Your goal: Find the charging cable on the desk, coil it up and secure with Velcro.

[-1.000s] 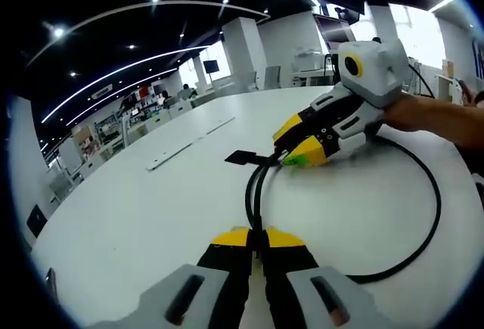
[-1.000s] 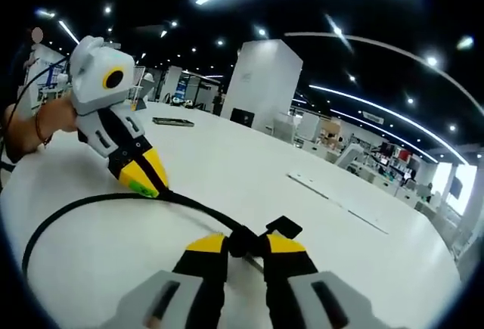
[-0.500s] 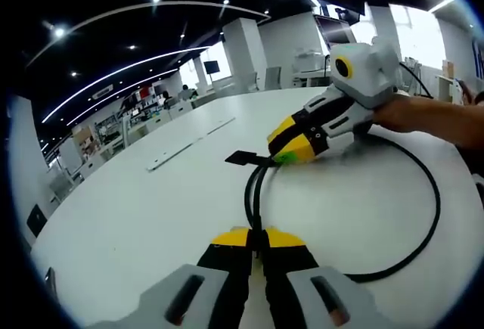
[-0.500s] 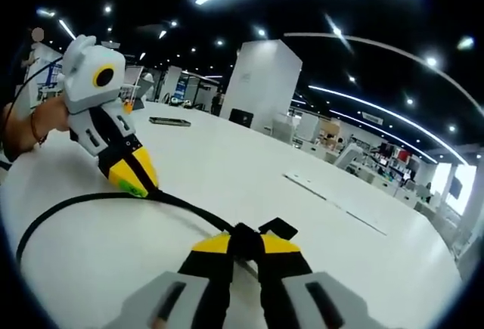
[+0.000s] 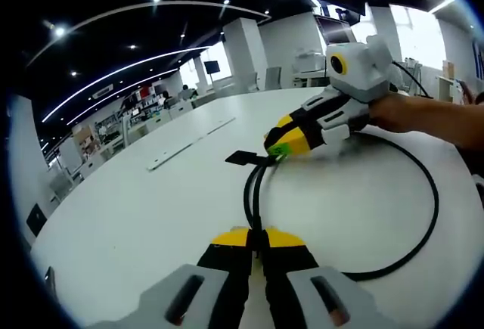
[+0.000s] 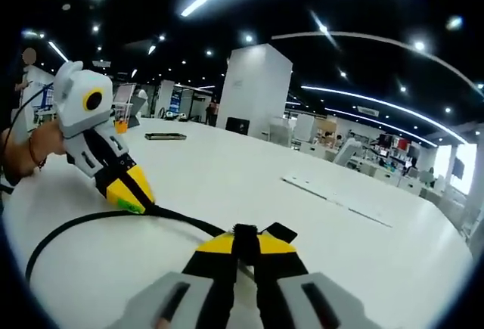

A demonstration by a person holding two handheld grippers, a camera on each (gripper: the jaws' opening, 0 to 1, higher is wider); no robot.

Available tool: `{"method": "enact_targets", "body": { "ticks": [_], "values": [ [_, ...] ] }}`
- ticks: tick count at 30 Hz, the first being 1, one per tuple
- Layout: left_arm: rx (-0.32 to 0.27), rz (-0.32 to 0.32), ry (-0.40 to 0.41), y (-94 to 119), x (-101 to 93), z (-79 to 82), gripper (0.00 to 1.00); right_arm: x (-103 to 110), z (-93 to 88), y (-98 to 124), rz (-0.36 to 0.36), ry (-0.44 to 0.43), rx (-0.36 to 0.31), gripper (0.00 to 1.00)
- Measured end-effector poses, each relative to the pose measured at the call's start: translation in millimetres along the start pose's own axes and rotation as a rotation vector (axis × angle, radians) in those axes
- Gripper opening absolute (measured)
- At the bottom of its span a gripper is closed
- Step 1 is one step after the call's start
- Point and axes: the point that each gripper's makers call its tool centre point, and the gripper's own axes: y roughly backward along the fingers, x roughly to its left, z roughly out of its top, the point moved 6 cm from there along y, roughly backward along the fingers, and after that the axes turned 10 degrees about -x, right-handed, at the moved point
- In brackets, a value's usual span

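A black charging cable [image 5: 435, 200] lies in a wide loop on the white desk [image 5: 136, 208]. In the left gripper view my left gripper [image 5: 255, 237] is shut on the doubled cable strands near the loop's end. My right gripper [image 5: 278, 145] comes in from the right, held by a hand, and is shut on the cable beside the black Velcro tab [image 5: 243, 158]. In the right gripper view my right gripper [image 6: 244, 240] pinches the cable [image 6: 68, 227] with the Velcro tab [image 6: 280, 231] poking out. The left gripper [image 6: 132, 200] shows at the left there.
A long flat white strip [image 5: 189, 141] lies on the desk beyond the cable, also seen as a strip [image 6: 333, 200] to the right. A dark flat object [image 6: 165, 136] rests at the far desk edge. An open office with pillars lies behind.
My right gripper has lifted and swung a little to the left along the cable near the Velcro tab. The left gripper keeps its hold in place.
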Motion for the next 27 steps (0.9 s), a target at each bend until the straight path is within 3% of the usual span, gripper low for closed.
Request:
{"method": "enact_targets", "body": {
  "ticks": [27],
  "values": [
    [-0.002,-0.001,0.005,1.8,-0.7,-0.5,0.06,1.9,13.4,-1.4,0.015,0.004,-0.026,0.09]
  ]
}}
